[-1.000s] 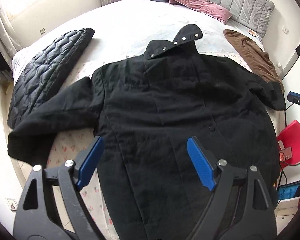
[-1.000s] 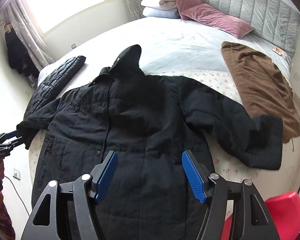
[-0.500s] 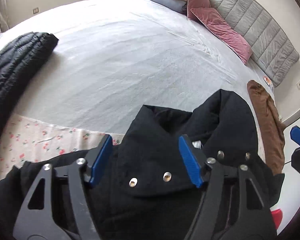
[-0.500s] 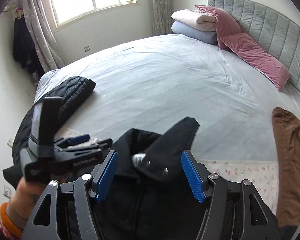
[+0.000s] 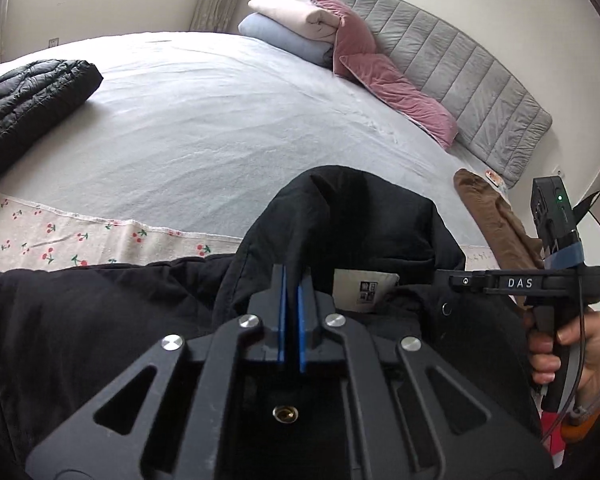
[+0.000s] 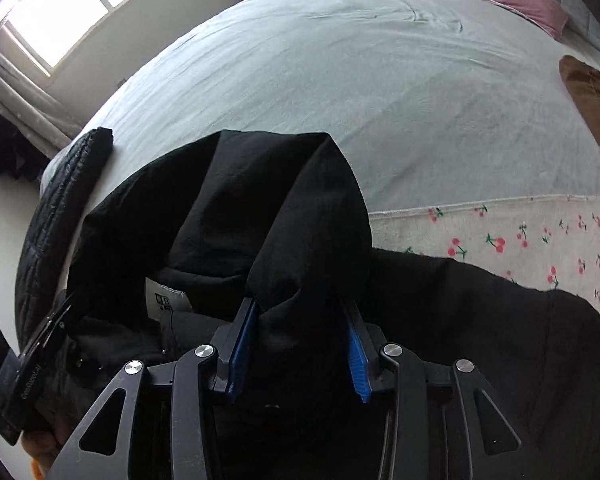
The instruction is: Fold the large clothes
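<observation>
Left wrist view is showing one black coat [image 5: 100, 320] lying across the near edge of the bed [image 5: 220, 120], its hood [image 5: 352, 216] pointing up toward the headboard [image 5: 460, 76]. The left hand-held gripper [image 5: 291, 292] is pressing its two blue pads almost together on the hood's edge, just left of the one white label [image 5: 364, 290]. The right hand-held gripper [image 5: 452, 278] is reaching in from the right side, with the person's right hand [image 5: 572, 344] wrapping its handle; from here I cannot tell how its jaws are standing. Right wrist view is showing the right hand-held gripper [image 6: 300, 344] with its two blue pads spread apart, a ridge of the hood [image 6: 284, 208] sitting between them and touching both; whether it is truly pinching I cannot tell. The left hand-held gripper [image 6: 48, 328] is showing at the left edge, side on.

Counting the rest: one black quilted jacket [image 5: 32, 96] is lying at the far left of the bed, one brown garment [image 5: 496, 220] at the right, two pink pillows [image 5: 396, 80] and two folded blankets [image 5: 296, 24] by the headboard, and one cherry-print sheet [image 5: 80, 232] under the coat.

Half a second ago both grippers were hovering wide open over the collar; now the left one is closing on the hood, and the right one is sitting lower, around the fabric.
</observation>
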The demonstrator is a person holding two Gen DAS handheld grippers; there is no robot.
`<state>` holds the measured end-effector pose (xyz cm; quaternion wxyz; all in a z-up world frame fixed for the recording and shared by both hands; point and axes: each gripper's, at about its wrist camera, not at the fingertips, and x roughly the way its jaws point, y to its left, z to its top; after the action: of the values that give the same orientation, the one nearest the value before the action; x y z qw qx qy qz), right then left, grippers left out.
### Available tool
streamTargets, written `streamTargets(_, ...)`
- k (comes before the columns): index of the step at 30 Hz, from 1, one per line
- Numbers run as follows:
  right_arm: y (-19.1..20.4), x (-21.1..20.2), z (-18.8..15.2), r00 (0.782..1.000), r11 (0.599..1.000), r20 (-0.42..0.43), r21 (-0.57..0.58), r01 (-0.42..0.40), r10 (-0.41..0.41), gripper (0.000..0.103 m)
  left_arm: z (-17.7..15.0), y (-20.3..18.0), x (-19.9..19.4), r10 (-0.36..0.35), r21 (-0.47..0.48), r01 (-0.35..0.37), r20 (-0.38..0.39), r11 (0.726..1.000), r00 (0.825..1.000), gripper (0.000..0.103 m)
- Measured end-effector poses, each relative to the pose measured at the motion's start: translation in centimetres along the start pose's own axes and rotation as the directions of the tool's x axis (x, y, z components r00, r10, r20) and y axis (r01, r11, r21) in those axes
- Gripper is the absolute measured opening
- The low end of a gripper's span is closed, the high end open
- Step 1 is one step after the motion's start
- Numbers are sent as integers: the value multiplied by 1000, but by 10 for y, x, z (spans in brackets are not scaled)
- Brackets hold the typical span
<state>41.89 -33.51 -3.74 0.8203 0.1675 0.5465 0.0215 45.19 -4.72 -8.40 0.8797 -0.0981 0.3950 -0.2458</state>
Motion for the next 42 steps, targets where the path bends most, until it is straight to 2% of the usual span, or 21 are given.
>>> streamTargets(6,29,-69,-10,987,995,160,-99,20,-3,69,5,-24,-40,-43,32,39,115,999,992,5)
streamTargets(8,42,-67,-5,984,993,173,-109,56,-36,71,9,-27,-45,-46,37,41,143,998,989,5)
streamTargets(11,42,-37,6,985,989,132,-84,122,-110,69,11,-24,-54,-56,28,52,180,998,982,5)
streamTargets(12,38,-24,10,987,990,111,-66,125,-118,44,12,-22,-58,-48,22,45,200,999,979,5)
streamTargets(13,35,-13,11,993,995,85,-57,83,-78,17,14,-19,-61,-28,21,24,226,1000,974,5)
streamTargets(14,41,-4,11,999,998,36,-64,20,-18,8,18,-14,-64,15,23,-22,265,1000,964,5)
streamTargets(15,43,-5,9,994,993,13,-65,-103,104,6,25,-6,-62,80,10,-88,305,996,949,5)
streamTargets(17,21,-27,16,917,922,105,-8,-386,385,5,44,23,-53,113,-65,-97,321,993,940,5)
streamTargets(18,-3,-33,25,866,870,184,83,-485,465,5,52,32,-42,93,-98,-66,304,993,948,5)
streamTargets(19,-21,-31,32,844,837,229,160,-523,484,5,56,29,-30,96,-85,-75,289,994,953,5)
streamTargets(22,-30,-10,45,890,869,224,221,-443,397,5,61,1,19,212,26,-228,271,973,939,5)
streamTargets(24,-36,5,46,907,868,202,273,-414,369,5,67,6,54,233,11,-237,148,971,961,9)
streamTargets(25,-34,10,44,933,905,182,246,-348,309,5,67,11,60,223,-12,-222,98,975,970,11)
streamTargets(27,-26,11,36,954,948,159,158,-277,252,5,65,20,58,201,-55,-198,68,979,977,16)
streamTargets(28,-21,7,30,959,963,162,100,-252,234,5,64,21,48,203,-53,-198,97,979,974,18)
streamTargets(29,-17,3,22,962,972,164,45,-230,220,5,64,19,40,200,-25,-199,122,980,972,31)
streamTargets(30,-16,-1,15,963,976,168,6,-216,212,5,66,16,30,196,13,-199,131,980,972,51)
streamTargets(32,-16,-13,-6,956,975,189,-69,-213,223,5,70,12,20,182,73,-190,104,979,978,65)
streamTargets(37,3,-41,-63,939,936,198,-274,-221,280,5,73,7,22,72,78,-69,-31,995,997,72)
streamTargets(41,2,-43,-96,942,922,167,-313,-229,290,5,64,0,47,39,39,-34,-146,999,989,73)
streamTargets(42,-5,-38,-102,945,923,155,-308,-231,289,5,61,-3,52,31,28,-26,-158,999,987,67)
